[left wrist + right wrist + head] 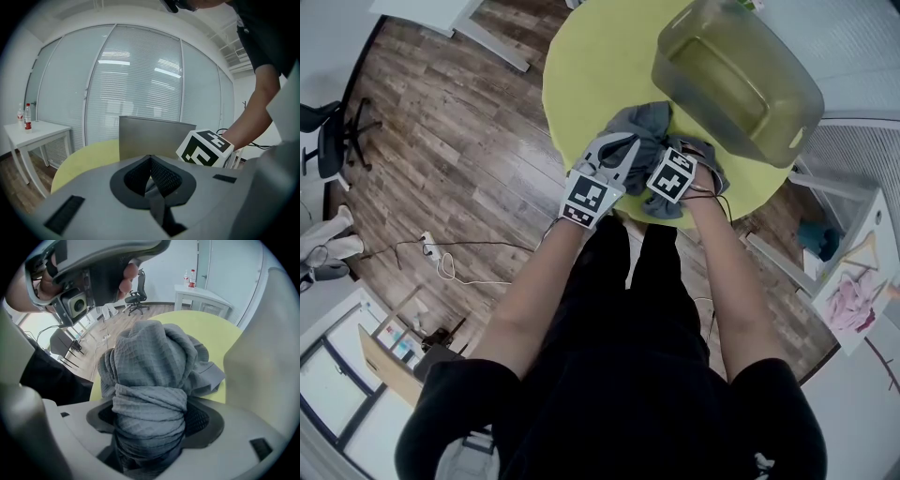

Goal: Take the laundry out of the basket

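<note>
Grey waffle-weave cloth [150, 357] bunches between our right tongs [149, 420], which pinch it tight. Our left tongs [151, 177] are pressed together on what looks like a thin fold of the same cloth. The laundry lies heaped at the near edge of the round yellow-green table [600, 66], outside the translucent basket [787, 108] that stands just beside it. Wood flooring [459, 122] surrounds the table, and a white side table [33, 131] stands by the blinds.
</note>
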Tool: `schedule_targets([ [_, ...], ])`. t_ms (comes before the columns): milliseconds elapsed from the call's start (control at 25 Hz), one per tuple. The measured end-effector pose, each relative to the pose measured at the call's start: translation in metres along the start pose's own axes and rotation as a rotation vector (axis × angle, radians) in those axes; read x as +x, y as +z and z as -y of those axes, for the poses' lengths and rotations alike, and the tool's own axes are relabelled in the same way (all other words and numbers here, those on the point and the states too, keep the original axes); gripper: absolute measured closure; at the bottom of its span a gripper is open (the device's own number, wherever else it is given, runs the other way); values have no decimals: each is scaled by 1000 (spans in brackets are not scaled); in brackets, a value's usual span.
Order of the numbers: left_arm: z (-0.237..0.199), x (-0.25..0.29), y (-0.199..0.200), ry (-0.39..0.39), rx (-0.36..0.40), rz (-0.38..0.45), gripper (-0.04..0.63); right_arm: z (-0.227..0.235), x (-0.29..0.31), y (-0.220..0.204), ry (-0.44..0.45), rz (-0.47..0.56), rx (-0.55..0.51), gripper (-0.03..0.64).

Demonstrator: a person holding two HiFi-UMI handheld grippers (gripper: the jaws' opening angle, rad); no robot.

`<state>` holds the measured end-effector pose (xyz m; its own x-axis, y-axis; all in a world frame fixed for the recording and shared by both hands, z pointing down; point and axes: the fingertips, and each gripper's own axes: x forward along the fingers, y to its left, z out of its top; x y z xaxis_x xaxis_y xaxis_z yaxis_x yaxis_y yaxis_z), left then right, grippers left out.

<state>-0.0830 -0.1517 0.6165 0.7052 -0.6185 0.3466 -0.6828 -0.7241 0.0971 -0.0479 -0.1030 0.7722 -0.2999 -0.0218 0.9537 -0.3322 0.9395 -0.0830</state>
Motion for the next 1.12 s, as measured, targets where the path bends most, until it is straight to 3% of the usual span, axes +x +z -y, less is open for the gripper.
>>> schedule_targets([
  [560,0,8,-6,31,-12,3,592,2,-13,4,54,14,18,234],
  [880,9,6,33,35,-4,57,592,2,-86,16,51,103,19,235],
  [1120,26,-9,71,18,-26,90,592,6,-147,25,-22,237,55,236],
])
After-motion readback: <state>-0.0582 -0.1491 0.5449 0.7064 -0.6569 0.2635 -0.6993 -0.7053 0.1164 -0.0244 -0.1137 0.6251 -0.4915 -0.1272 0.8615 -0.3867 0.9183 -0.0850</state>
